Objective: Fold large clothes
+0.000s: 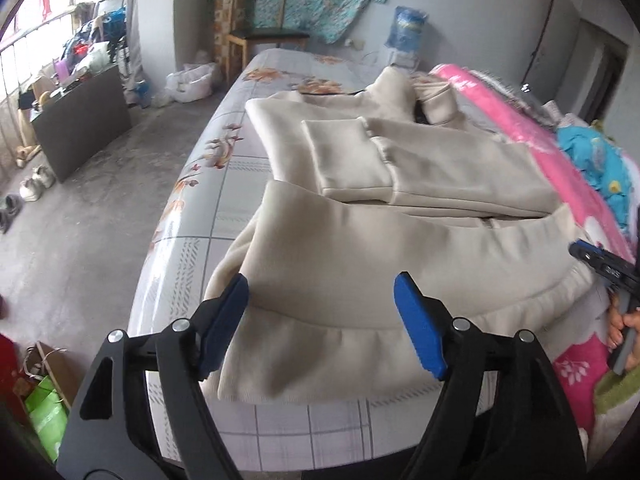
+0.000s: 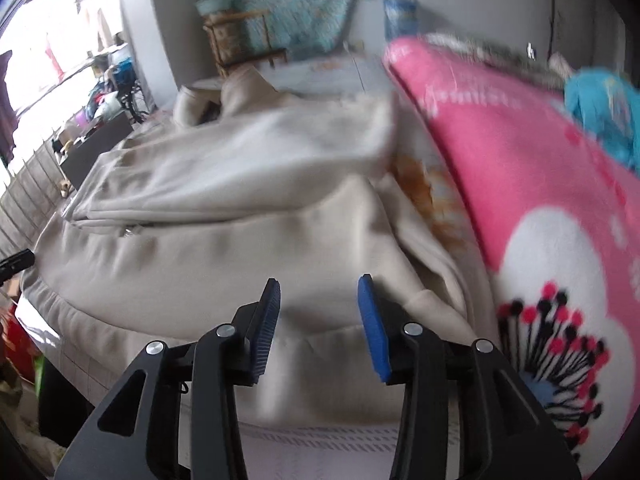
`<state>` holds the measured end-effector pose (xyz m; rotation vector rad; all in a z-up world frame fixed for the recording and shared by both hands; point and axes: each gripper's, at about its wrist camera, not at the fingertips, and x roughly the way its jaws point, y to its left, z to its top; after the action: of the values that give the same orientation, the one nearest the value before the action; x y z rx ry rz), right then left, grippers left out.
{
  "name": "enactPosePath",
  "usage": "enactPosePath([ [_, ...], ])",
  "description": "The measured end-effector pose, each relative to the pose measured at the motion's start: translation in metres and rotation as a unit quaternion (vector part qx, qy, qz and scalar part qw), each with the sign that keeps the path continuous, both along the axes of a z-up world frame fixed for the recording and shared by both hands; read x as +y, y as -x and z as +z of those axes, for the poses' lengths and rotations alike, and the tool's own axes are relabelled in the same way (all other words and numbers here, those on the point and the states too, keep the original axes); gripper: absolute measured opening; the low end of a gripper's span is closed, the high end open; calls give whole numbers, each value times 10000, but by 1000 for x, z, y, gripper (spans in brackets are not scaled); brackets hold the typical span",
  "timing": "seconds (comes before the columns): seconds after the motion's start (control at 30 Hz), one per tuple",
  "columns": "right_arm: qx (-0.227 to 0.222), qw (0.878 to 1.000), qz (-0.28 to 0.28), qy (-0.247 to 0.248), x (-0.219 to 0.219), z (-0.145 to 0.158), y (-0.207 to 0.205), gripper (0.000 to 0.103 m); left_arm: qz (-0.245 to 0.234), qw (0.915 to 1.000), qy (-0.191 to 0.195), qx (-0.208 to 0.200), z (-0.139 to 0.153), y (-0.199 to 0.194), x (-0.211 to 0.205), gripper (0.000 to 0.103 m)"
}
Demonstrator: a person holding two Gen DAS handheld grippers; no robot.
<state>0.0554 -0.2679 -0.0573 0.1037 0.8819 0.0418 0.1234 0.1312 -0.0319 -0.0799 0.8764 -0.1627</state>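
A large beige zip-up jacket (image 1: 400,240) lies flat on the bed's grey flowered sheet (image 1: 224,184), with its sleeves (image 1: 348,156) folded across the chest and its collar (image 1: 436,100) at the far end. My left gripper (image 1: 322,280) is open wide over the near left part of the ribbed hem, pads clear of the cloth. At the hem's right end, a hand holds my right gripper (image 1: 600,268). In the blurred right wrist view this gripper (image 2: 320,280) is open just above the jacket's (image 2: 240,240) hem, with nothing pinched.
A pink flowered blanket (image 2: 520,160) and blue cloth (image 1: 592,156) lie along the bed's right side. On the floor to the left are a dark board (image 1: 80,120), shoes (image 1: 36,184), white bags (image 1: 192,80) and a green bag (image 1: 44,412). A wooden chair (image 1: 264,36) stands at the far end.
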Motion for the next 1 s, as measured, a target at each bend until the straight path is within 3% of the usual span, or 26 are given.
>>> enactPosePath([
  [0.1,-31,9998,30,197,10,10,-1,46,109,9999,14,-4,9,-7,-6,72],
  [0.2,-204,9996,150,106,21,25,1,60,62,9999,-11,-99,23,-9,-19,80],
  [0.27,-298,9991,276,114,30,34,0,72,-15,9996,-240,-171,30,-13,-34,84],
  [0.43,-286,9977,549,265,57,39,-11,85,-273,9949,-959,-141,26,-26,-78,87],
  [0.5,-208,9977,556,333,64,37,-15,86,-310,9914,-1270,-31,17,-35,-95,88],
  [0.67,55,9975,477,525,72,25,-28,88,-327,9864,-1604,143,-2,-46,-117,88],
  [0.8,218,9977,426,475,71,17,-34,89,-303,9856,-1632,335,-15,-52,-122,88],
  [1.0,575,9956,389,627,73,-1,-44,90,-220,9854,-1664,298,-17,-54,-123,92],
])
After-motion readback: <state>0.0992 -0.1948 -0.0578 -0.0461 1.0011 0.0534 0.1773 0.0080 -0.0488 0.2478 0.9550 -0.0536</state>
